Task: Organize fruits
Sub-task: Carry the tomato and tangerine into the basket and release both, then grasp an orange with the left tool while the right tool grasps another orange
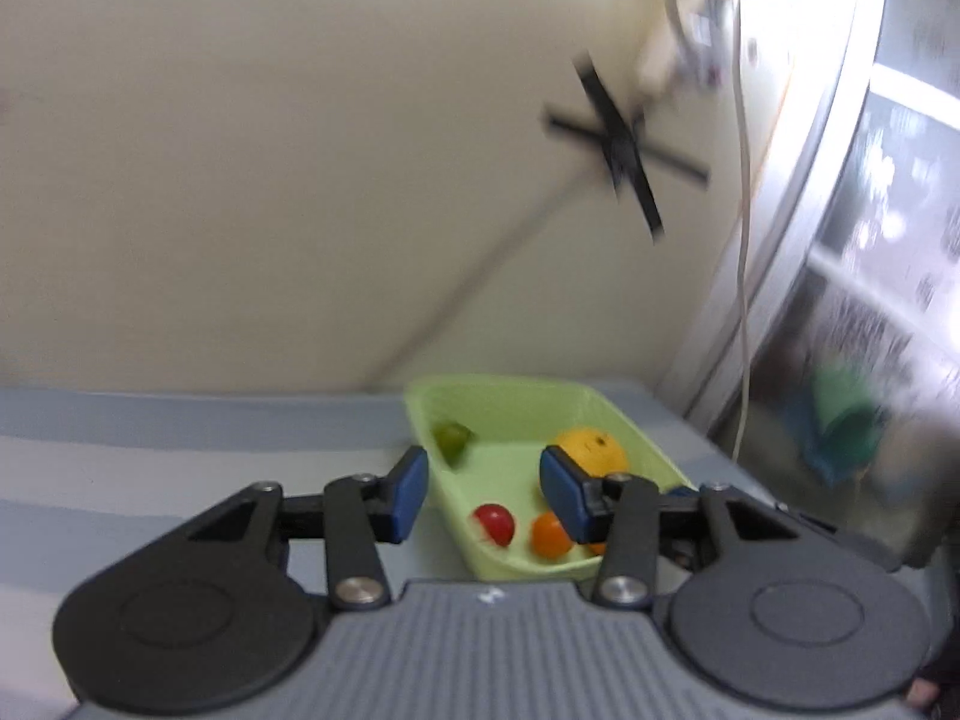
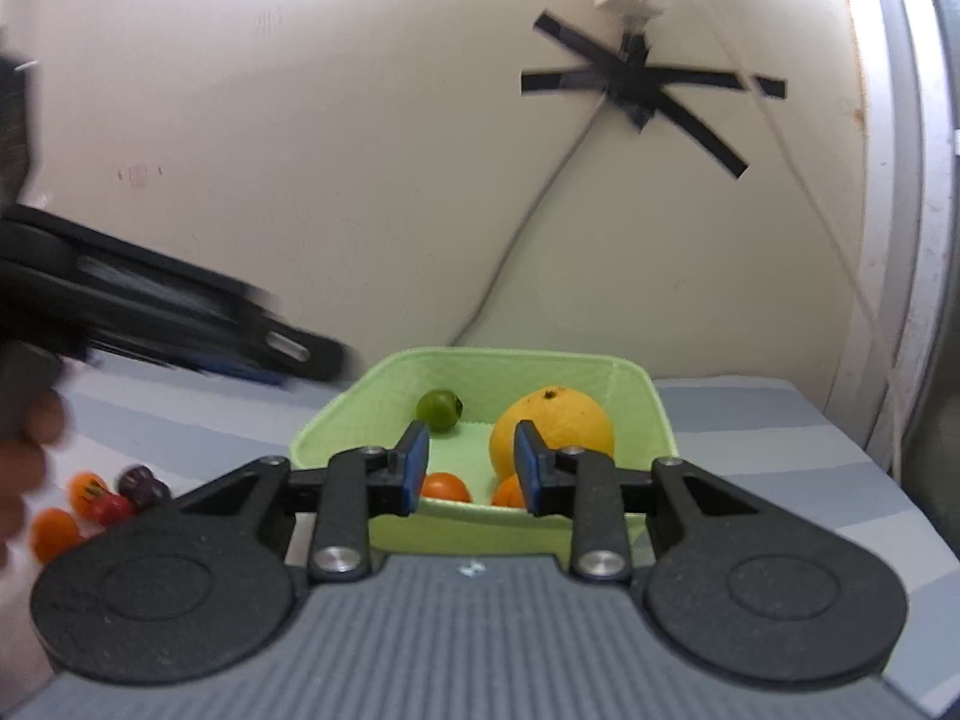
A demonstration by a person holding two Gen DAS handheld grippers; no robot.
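Two grippers are what we hold over a table (image 2: 780, 420) with grey and pale stripes; our left gripper (image 1: 483, 495) has its blue pads apart with nothing between them, released; our right gripper (image 2: 471, 468) also has a gap between its pads and grasps nothing. Ahead of both sits a light green tray (image 2: 663, 420) on the far part of the table, near the cream wall (image 2: 360, 180); inside it we see a big yellow orange (image 2: 564, 414), a small green fruit (image 2: 441, 410) at the far side, a red fruit (image 1: 495, 523) and small orange fruits (image 2: 445, 487) at the near side. Left of the tray, near us, a few small fruits (image 2: 111, 504), orange, red and dark purple, lie loose on the table; the left gripper (image 2: 180, 312) shows blurred above them.
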